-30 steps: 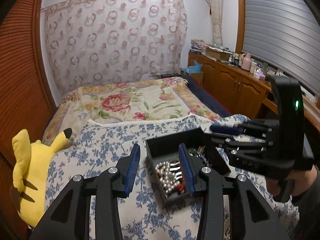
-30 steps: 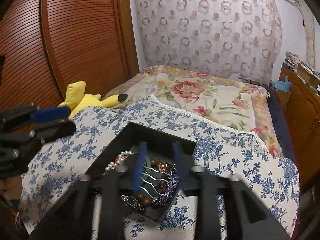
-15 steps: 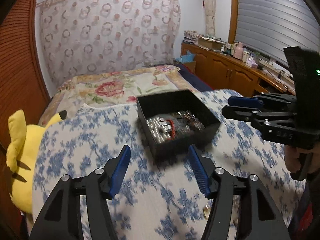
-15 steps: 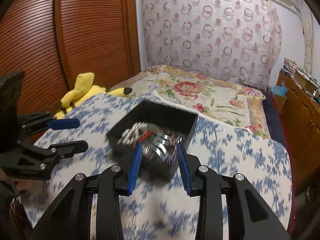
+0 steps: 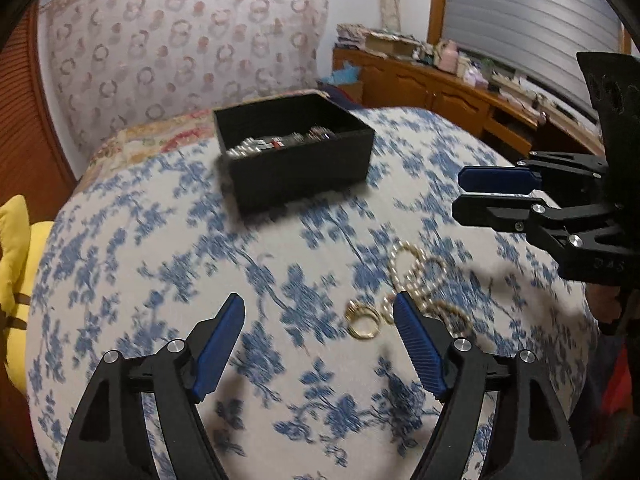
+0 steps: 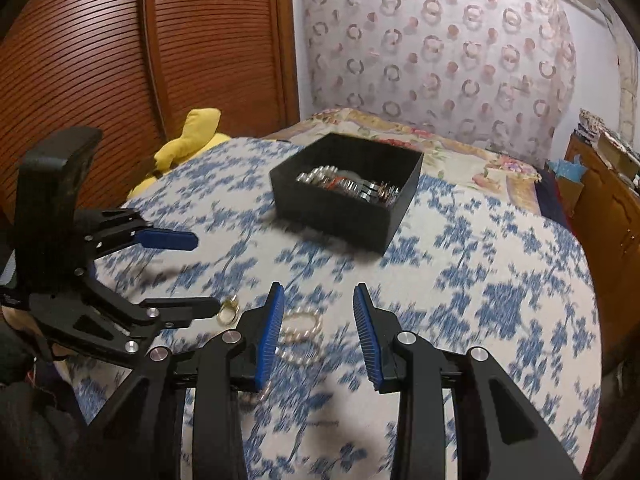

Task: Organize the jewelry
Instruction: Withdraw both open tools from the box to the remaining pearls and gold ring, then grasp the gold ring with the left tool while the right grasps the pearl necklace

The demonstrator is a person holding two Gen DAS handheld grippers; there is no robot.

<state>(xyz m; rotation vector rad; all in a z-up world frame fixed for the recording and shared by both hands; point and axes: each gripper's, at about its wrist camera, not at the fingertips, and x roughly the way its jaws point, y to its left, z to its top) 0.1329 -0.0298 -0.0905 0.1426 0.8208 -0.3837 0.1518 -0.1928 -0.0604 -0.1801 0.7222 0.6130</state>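
left wrist: looked down along its claw (image 5: 319,340), close over bed | right wrist: likewise | shared: black box (image 5: 294,152), pearls (image 6: 301,330)

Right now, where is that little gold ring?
The gold ring lies loose on the blue-flowered cloth, right beside the pearl necklace and well short of the black box. In the left view it sits between the open left claw's tips.

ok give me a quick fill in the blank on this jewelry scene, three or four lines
1. The black box sits on a blue-flowered ____.
2. Near the left gripper lies a gold ____.
3. The pearl necklace lies ____ the box.
4. Both grippers, left and right, hold ____.

Missing: cloth; ring; outside; nothing
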